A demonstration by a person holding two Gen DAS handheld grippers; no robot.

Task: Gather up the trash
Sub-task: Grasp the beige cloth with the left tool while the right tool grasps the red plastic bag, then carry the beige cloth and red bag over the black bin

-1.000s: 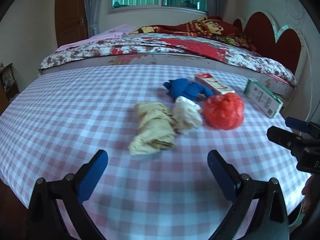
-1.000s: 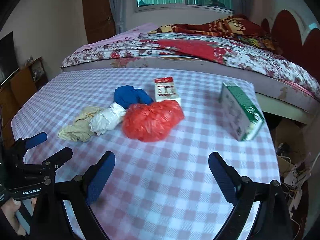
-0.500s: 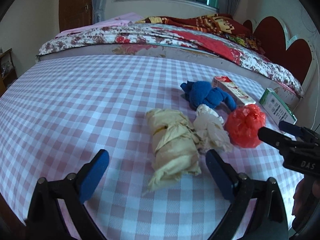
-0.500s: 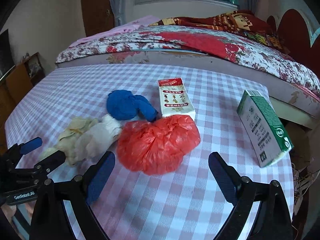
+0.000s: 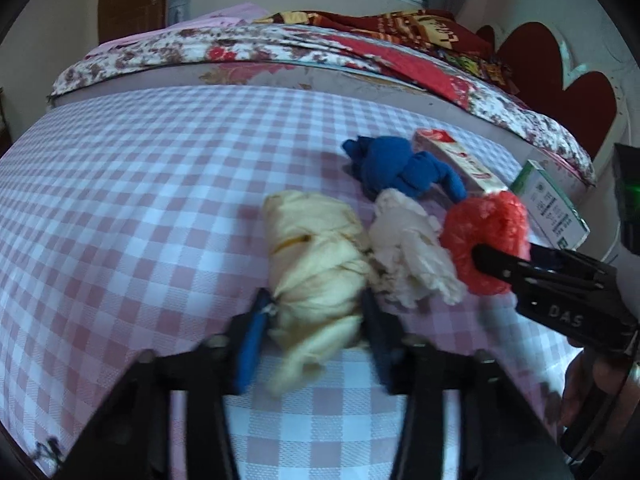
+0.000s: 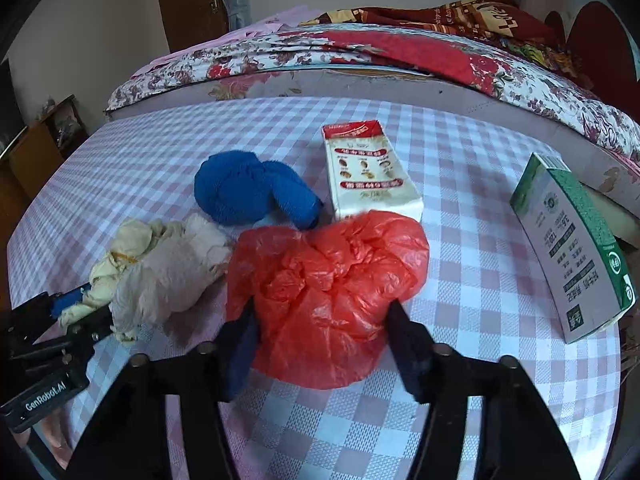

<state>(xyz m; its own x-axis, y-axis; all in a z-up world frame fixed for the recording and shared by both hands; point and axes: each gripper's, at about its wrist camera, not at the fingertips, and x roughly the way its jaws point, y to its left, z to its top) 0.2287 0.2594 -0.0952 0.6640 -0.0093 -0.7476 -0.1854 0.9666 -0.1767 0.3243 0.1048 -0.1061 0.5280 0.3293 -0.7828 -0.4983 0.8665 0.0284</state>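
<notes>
On the pink checked tablecloth (image 5: 120, 200) lies a row of trash. My left gripper (image 5: 314, 332) is closing, its blue pads pressing both sides of the near end of a crumpled yellowish bundle (image 5: 316, 256). A white crumpled wad (image 5: 408, 248) lies against that bundle's right side. My right gripper (image 6: 322, 344) is also closing, and its pads squeeze the near part of a red plastic bag (image 6: 332, 280). Behind these sit a blue cloth ball (image 6: 248, 188) and a red-and-white carton (image 6: 368, 168). The left gripper (image 6: 86, 312) shows at the right wrist view's lower left.
A green-and-white carton (image 6: 572, 248) stands tilted near the table's right edge. A bed with a floral cover (image 6: 320, 52) runs along the table's far side. A wooden cabinet (image 6: 40, 140) is at the far left. A hand (image 5: 592, 384) holds the right gripper.
Both grippers moved forward and down onto the trash. Their jaws went from wide open to closed around the yellowish bundle and the red bag.
</notes>
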